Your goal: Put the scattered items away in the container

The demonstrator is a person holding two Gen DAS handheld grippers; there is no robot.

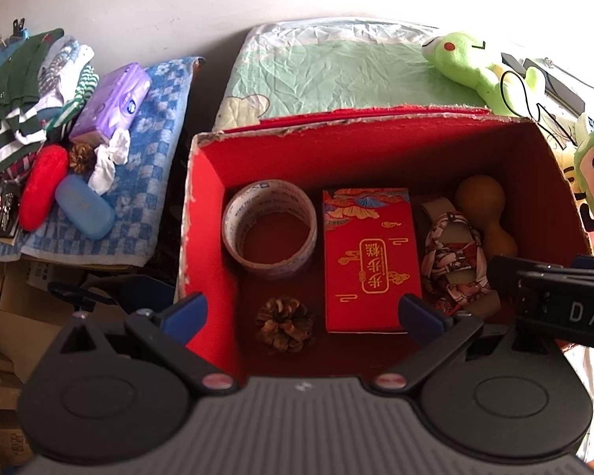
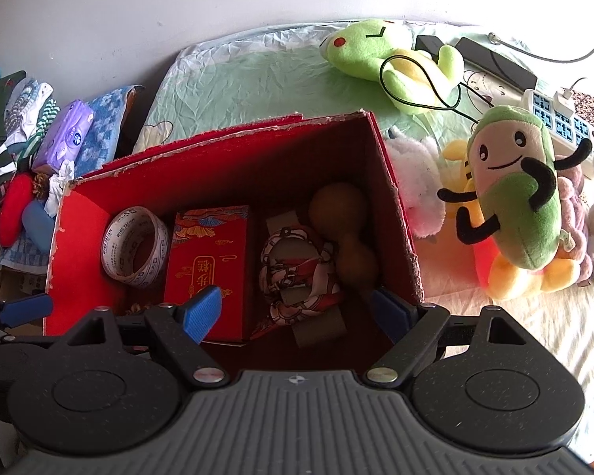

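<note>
While both tools hang over the open box, this is how things lie:

Left gripper (image 1: pixel 303 308): its blue fingers are spread wide and hold nothing; it is above the near left part of the box.
Right gripper (image 2: pixel 297 310): its fingers are also wide apart and empty; it is above the near right part of the box, just beside the left one.
Red box (image 1: pixel 206 213): open at the top, red inside, with torn edges; it stands on the bed in front of the green pillow (image 1: pixel 328 67).
Pine cone (image 1: pixel 284 323): on the box floor, near side, between the left gripper's fingers in the left wrist view.
Tape roll (image 1: pixel 269 227): in the far left part of the box, lying flat.
Red packet box (image 1: pixel 370 259): in the middle, just right of the tape roll.
Patterned scarf (image 1: pixel 453 255): right of the red packet box, lying across a beige strap.
Brown gourd (image 1: pixel 485 211): at the right wall, touching the scarf.
Left of the box: a blue checked towel (image 1: pixel 154 158) carries a purple tissue pack (image 1: pixel 113 101), a second pine cone (image 1: pixel 81 156), a red case (image 1: pixel 43 186) and a blue case (image 1: pixel 85 206).
Right of the box: a green frog plush (image 2: pixel 384 55) lies far, and a smiling green plush (image 2: pixel 514 186) stands nearer.
</note>
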